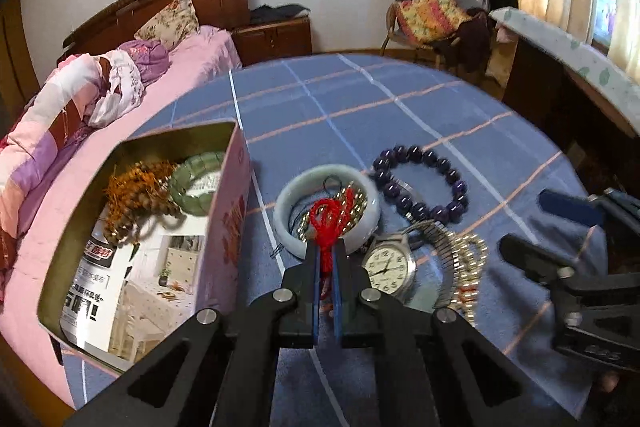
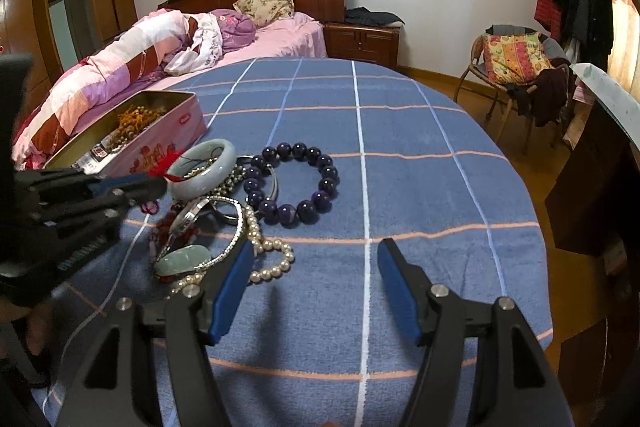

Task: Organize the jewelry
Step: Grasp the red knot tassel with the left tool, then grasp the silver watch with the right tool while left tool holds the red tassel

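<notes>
My left gripper [image 1: 327,247] is shut on a red knotted cord [image 1: 326,217], just in front of a pale jade bangle [image 1: 286,205]. Beside it lie a purple bead bracelet [image 1: 420,183], a wristwatch [image 1: 388,269] and pearl strands [image 1: 468,267]. The pink tin box [image 1: 224,211] at left holds wooden beads [image 1: 136,195] and a green bracelet [image 1: 196,183]. My right gripper [image 2: 316,251] is open and empty above the cloth, right of the pile; the bangle [image 2: 204,169], purple bracelet [image 2: 296,183], pearls [image 2: 268,255] and tin [image 2: 160,143] show there too.
The blue checked cloth [image 2: 400,187] covers a round table. A bed with pink bedding [image 2: 140,47] stands behind at left, a nightstand [image 2: 362,39] beyond, a chair with clothes [image 2: 516,71] at right, and a dark desk [image 2: 592,179] by the table's right edge.
</notes>
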The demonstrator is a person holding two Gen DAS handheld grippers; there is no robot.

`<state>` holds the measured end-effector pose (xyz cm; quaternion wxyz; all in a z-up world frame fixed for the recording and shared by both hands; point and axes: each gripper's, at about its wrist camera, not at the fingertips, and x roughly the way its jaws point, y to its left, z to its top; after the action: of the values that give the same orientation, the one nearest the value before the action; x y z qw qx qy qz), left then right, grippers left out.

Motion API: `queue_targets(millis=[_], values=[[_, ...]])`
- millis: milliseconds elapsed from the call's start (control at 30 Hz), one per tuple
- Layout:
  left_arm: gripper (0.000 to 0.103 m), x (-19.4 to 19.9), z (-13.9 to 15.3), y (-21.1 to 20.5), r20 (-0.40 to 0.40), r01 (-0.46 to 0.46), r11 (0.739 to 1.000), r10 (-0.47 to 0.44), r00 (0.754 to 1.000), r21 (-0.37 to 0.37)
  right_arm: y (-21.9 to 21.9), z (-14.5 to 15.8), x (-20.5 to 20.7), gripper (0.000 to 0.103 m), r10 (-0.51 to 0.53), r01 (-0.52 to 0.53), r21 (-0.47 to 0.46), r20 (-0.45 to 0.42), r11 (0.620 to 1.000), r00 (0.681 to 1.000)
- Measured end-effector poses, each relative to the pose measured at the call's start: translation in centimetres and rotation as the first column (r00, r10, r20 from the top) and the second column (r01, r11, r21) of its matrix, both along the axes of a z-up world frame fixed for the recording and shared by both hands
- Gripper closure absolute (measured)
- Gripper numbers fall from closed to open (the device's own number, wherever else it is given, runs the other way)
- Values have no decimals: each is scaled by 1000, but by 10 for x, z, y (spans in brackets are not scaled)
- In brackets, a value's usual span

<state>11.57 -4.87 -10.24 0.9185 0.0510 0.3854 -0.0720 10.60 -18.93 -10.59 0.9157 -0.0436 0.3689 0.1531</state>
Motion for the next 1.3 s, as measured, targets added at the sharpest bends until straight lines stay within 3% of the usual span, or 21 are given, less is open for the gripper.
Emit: queue_targets(millis=[167,233,400,500,900,967,1000,1133,1267,1300], values=[[100,-17,26,12,81,-8,1000,10,997,-22,5,2,-1,37,12,-12,-9,3,1000,1000],[100,-20,35,17,99,-14,999,17,995,-36,9,3,-1,46,28,-28,-22,8,999,1000],[100,-25,53,28,135,-23,998,31,990,-61,24,6,5,52,81,-81,-47,3,996,997],[100,-26,54,30,142,-26,998,36,989,-65,35,4,13,58,105,-105,-73,-8,992,994],[100,-20,45,36,112,-30,996,39,993,-79,59,-10,33,67,192,-202,-162,-77,966,978],[100,-19,44,35,113,-30,997,39,993,-76,58,-8,32,80,193,-202,-165,-66,965,979],[100,-19,43,36,112,-31,996,40,993,-78,57,-8,32,94,210,-219,-148,-74,964,975],[100,-19,43,37,108,-35,996,44,993,-82,62,-9,26,93,229,-238,-165,-73,957,971],[100,-19,43,39,107,-35,996,44,993,-84,56,-8,31,93,226,-236,-106,-90,966,970],[100,-19,43,39,108,-35,996,44,993,-84,53,-7,31,97,221,-229,-87,-88,970,971]])
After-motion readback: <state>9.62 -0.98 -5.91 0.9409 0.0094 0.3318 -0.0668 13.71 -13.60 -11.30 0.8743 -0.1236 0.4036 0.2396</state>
